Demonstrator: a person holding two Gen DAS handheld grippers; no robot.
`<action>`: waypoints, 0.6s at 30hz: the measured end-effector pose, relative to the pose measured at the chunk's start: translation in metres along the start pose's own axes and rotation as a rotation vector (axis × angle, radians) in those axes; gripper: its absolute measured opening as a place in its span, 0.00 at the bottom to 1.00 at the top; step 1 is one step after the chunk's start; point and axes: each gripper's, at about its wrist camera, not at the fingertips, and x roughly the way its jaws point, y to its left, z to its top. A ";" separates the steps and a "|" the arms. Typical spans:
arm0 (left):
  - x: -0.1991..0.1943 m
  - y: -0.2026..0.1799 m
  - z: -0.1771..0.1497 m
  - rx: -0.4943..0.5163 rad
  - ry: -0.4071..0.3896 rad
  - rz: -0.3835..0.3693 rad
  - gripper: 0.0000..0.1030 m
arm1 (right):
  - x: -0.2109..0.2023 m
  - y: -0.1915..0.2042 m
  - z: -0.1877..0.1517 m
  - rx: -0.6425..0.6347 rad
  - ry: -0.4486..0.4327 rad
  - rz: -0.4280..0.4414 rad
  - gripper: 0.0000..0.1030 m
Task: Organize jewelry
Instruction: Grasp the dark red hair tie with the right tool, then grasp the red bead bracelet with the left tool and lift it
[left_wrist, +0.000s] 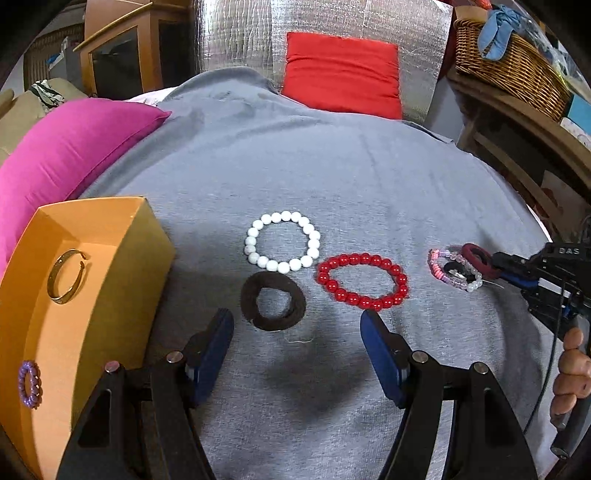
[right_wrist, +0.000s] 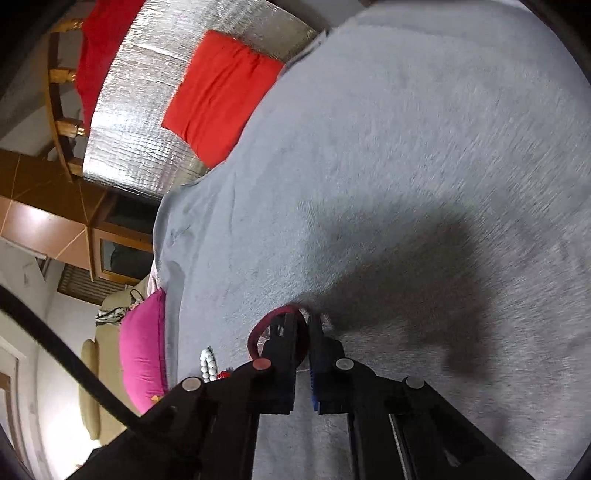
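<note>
Left wrist view had the left tongs (left_wrist: 297, 328) spread wide and empty, with the dark brown fabric hair tie (left_wrist: 273, 305) lying flat on the grey blanket (left_wrist: 332, 166) right at 12 o'clock between the tips, so that side was clearly nearer. The orange cardboard box (left_wrist: 155, 236) sat at 9 o'clock. Over at 3 o'clock the right tongs (left_wrist: 493, 266) were pinching a maroon fabric hair tie (left_wrist: 476, 254) beside a pink beaded bracelet (left_wrist: 443, 271). Only readable writing: "DAS" on the right tool.

Grey bedspread (left_wrist: 332, 166), silver foil wall (left_wrist: 240, 33), wooden cabinet (left_wrist: 122, 48).
</note>
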 end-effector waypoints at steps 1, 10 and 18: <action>0.000 -0.001 0.000 -0.002 0.001 -0.004 0.70 | -0.004 0.000 0.000 -0.008 -0.005 -0.001 0.06; -0.001 -0.011 0.001 -0.006 -0.012 -0.037 0.70 | -0.042 -0.021 0.009 -0.002 -0.066 -0.063 0.06; -0.004 -0.044 0.011 0.045 -0.091 -0.159 0.70 | -0.051 -0.042 0.014 0.006 -0.062 -0.144 0.06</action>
